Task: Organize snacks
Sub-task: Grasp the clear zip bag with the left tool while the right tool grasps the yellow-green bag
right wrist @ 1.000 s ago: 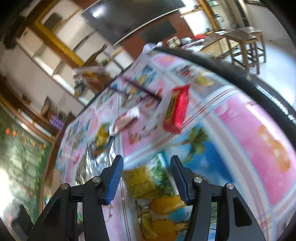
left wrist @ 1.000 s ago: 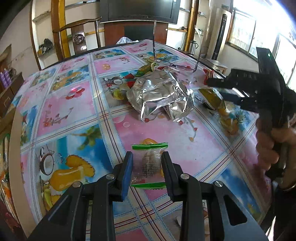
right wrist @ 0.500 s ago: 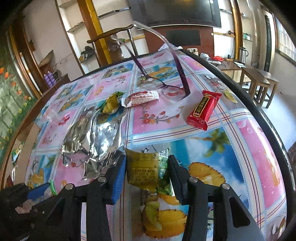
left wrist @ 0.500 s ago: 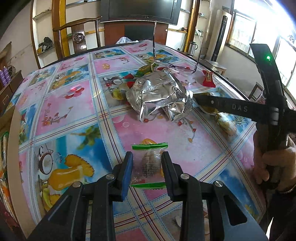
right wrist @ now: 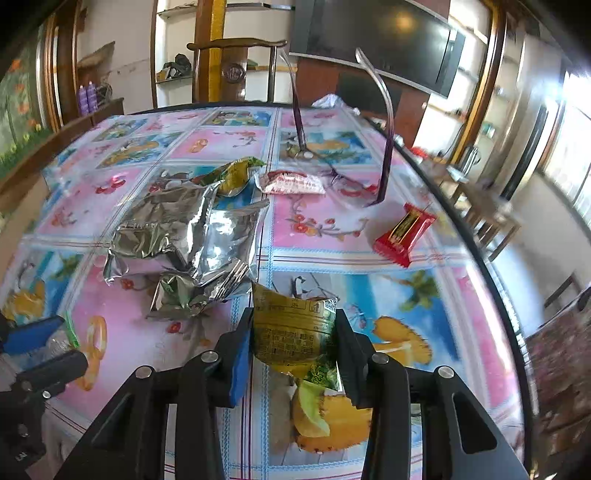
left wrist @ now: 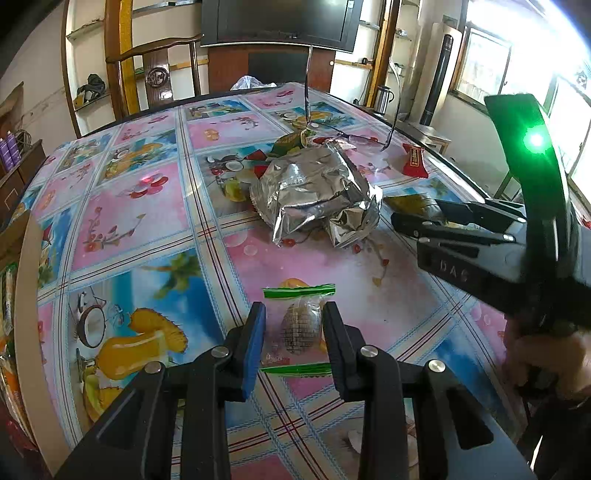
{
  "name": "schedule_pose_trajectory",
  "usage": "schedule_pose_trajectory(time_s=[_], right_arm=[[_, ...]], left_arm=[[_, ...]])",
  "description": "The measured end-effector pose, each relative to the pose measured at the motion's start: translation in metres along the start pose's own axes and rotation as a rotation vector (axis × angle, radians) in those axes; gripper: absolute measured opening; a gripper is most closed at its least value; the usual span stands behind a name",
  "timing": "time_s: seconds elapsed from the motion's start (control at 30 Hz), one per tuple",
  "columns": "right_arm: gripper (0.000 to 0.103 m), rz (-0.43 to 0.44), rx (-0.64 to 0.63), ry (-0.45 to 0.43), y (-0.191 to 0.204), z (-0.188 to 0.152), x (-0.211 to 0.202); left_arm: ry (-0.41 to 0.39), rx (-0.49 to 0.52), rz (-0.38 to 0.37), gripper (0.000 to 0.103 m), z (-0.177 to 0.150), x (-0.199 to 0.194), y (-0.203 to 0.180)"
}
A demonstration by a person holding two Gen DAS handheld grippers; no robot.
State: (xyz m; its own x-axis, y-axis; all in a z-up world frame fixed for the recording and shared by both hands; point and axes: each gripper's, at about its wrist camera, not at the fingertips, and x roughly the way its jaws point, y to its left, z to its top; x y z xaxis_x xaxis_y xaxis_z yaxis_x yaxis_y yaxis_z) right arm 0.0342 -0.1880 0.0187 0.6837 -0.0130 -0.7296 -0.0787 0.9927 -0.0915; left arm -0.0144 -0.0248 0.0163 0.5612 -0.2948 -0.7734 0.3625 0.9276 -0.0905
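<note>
My left gripper (left wrist: 293,328) is shut on a clear snack packet with green ends (left wrist: 299,325), low over the table. My right gripper (right wrist: 293,336) is shut on a yellow-green snack packet (right wrist: 291,332); it also shows in the left wrist view (left wrist: 417,218), to the right of a crumpled silver foil bag (left wrist: 317,195). The foil bag (right wrist: 184,236) lies mid-table. A red bar (right wrist: 404,234), a red-and-white packet (right wrist: 291,182) and a green-yellow packet (right wrist: 232,177) lie beyond it.
A pair of glasses (right wrist: 340,158) stands behind the snacks. The round table (left wrist: 122,218) has a bright fruit-print cloth. A carton with packets (left wrist: 7,295) sits at the left edge. A wooden chair (left wrist: 155,70) and a TV (left wrist: 280,22) stand behind.
My right gripper swung round towards the foil bag, closed on the yellow-green packet and now holds it. My left gripper stayed put with its clear packet.
</note>
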Motion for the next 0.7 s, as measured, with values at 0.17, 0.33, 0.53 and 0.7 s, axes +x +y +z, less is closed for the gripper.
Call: schedule_pose_trajectory(time_s=[0.17, 0.33, 0.53, 0.7], right_arm=[[0.043, -0.025, 0.015, -0.034, 0.001, -0.008, -0.015], [0.043, -0.069, 0.029, -0.070, 0.001, -0.010, -0.025], [0.043, -0.114, 0.021, -0.115, 0.006, -0.012, -0.036], [0.043, -0.138, 0.006, -0.137, 0.010, -0.012, -0.039]], left_arm=[[-0.014, -0.010, -0.010, 0.030, 0.001, -0.004, 0.001], [-0.029, -0.011, -0.011, 0.030, 0.002, -0.007, 0.000], [-0.044, -0.022, -0.012, 0.030, 0.003, -0.009, 0.002], [-0.050, -0.016, -0.008, 0.030, 0.003, -0.010, 0.001]])
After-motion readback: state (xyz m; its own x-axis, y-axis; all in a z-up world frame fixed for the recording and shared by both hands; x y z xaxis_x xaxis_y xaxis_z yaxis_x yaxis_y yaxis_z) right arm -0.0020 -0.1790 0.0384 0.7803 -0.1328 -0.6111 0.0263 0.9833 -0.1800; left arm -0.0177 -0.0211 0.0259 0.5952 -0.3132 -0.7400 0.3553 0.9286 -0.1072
